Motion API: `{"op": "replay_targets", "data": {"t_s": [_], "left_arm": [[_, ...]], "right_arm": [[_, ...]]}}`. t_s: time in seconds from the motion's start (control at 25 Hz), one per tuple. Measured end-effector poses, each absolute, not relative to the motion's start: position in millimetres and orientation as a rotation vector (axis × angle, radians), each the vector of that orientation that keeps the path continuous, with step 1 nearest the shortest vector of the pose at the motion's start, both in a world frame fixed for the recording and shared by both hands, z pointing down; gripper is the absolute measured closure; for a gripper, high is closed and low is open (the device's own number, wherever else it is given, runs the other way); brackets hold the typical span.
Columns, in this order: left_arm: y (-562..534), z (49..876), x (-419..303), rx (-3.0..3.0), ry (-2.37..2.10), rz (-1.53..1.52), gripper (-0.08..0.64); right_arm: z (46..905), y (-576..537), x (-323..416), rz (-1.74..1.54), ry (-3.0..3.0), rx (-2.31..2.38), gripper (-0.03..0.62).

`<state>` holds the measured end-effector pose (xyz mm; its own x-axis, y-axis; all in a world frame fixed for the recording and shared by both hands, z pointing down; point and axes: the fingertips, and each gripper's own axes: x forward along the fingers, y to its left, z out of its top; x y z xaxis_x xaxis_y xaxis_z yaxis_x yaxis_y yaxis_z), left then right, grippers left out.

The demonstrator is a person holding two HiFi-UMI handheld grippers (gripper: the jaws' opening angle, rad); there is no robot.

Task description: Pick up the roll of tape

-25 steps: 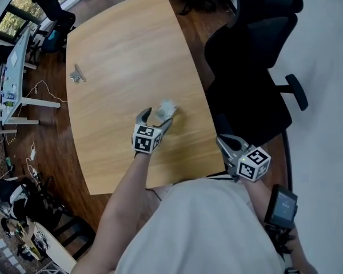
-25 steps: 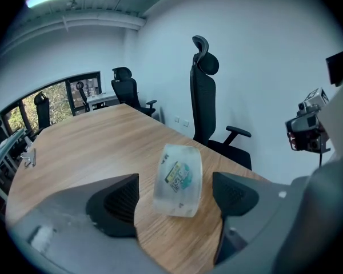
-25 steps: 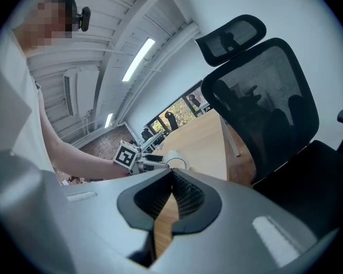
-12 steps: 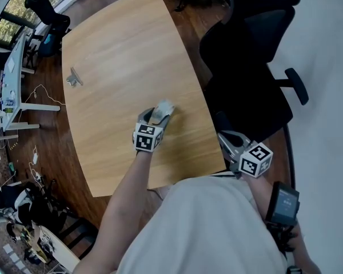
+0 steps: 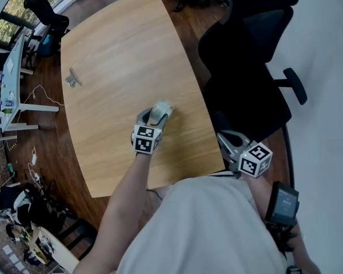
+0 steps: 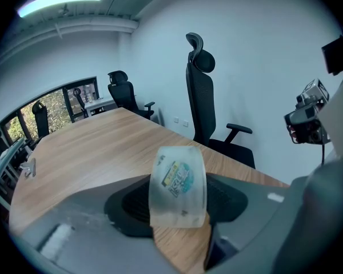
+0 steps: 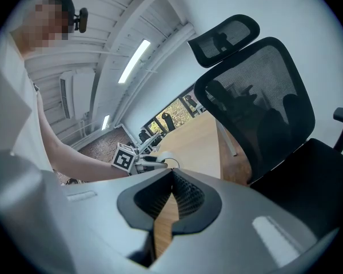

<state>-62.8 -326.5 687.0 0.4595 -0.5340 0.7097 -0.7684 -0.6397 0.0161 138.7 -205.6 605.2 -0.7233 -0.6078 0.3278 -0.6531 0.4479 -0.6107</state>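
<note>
The roll of clear tape (image 5: 160, 111) stands on edge near the right edge of the wooden table (image 5: 120, 56). In the left gripper view the roll of tape (image 6: 178, 187), with its printed label, fills the gap between the two dark pads. My left gripper (image 5: 155, 116) is closing on it, and both pads touch its sides. My right gripper (image 5: 224, 139) hangs off the table's near right corner, apart from the tape. Its jaws (image 7: 170, 190) are shut with nothing in them.
A small metal clip (image 5: 73, 77) lies far off at the table's left side. A black office chair (image 5: 251, 67) stands close against the table's right edge. Desks and more chairs (image 5: 46, 10) stand beyond the far left corner.
The left jaws have narrowed from wide open until they touch the tape roll. The left hand kept its place. The right gripper has hardly moved.
</note>
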Motion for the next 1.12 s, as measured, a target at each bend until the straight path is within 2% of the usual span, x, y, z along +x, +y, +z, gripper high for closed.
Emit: {"op": "replay_targets", "data": {"t_s": [0.28, 0.68, 1.12], "left_arm": [[-323.9, 673.7, -62.1, 2.345, -1.138, 0.856, 0.311], [-293.2, 649.7, -55.3, 2.305, -1.088, 0.520, 0.311], [-242.6, 622.1, -75.7, 2.333, -1.093, 0.377, 0.311]], "right_arm": [[604.1, -206.1, 137.1, 1.130, -2.636, 1.131, 0.586], [590.7, -208.2, 130.4, 1.081, -2.675, 1.109, 0.585], [577.5, -203.9, 105.3, 0.990, -2.704, 1.072, 0.586]]}}
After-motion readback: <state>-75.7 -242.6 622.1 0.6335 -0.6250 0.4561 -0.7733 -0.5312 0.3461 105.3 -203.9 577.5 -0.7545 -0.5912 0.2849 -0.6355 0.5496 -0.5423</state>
